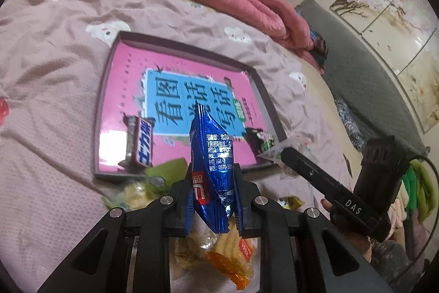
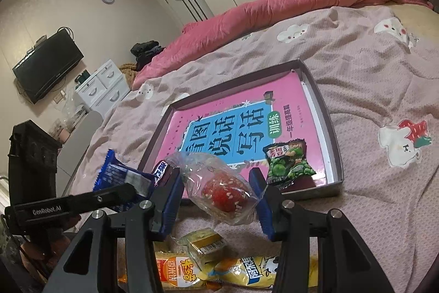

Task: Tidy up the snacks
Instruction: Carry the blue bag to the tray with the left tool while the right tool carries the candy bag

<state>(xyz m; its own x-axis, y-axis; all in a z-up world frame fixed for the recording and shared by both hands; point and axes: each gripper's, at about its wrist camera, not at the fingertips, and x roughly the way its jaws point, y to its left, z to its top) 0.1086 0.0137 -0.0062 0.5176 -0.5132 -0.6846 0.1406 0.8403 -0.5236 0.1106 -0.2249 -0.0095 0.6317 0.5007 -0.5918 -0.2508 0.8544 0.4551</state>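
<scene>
Blue snack packet point(image 1: 212, 169), small print ending "168号", clenched in left tool point(image 1: 211, 199) above tray point(image 1: 105, 89); right tool point(image 2: 219, 199), arm marked "GenRobot.AI", grasps clear-wrapped red sweet point(image 2: 223, 195); tray's book point(image 2: 241, 125) reads "训练".

Left gripper point(image 1: 212, 183) clamped on a blue foil snack packet point(image 1: 212, 155), held upright above a heap of yellow-wrapped snacks point(image 1: 233, 260) on the bed point(image 1: 55, 87). Beyond, a shallow tray point(image 1: 105, 89) lined with a pink book point(image 1: 131, 65) carries a chocolate bar point(image 1: 140, 144) and a green-pea packet point(image 1: 259, 140). At right, the right gripper's finger point(image 1: 307, 169) meets a clear wrapper point(image 1: 274, 153).
</scene>
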